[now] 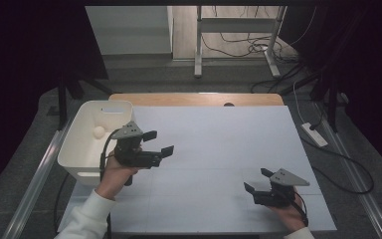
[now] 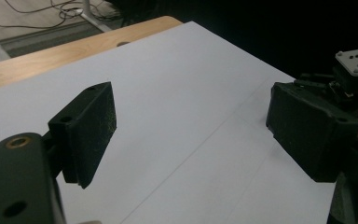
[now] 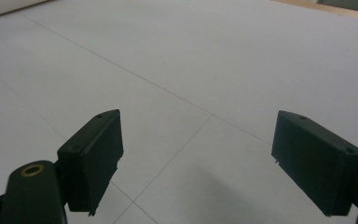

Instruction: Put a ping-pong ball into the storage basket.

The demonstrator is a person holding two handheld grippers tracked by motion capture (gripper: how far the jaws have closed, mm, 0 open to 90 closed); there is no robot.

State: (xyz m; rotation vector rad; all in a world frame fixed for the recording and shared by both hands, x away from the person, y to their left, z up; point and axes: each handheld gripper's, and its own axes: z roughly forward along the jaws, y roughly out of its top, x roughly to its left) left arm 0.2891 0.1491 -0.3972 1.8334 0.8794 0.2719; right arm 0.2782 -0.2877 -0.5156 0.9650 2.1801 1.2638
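My left gripper hovers over the left part of the white table, just right of a white bin. Its jaws stand open with nothing between them, as its own view shows. A small white ball lies inside the bin. My right gripper rests low near the table's front right, held by a hand, jaws open and empty. The right gripper also appears at the far right of the left gripper view.
The wooden table edge runs along the far side. Beyond it stand a metal desk frame and loose cables on the floor. A power strip lies on the floor to the right.
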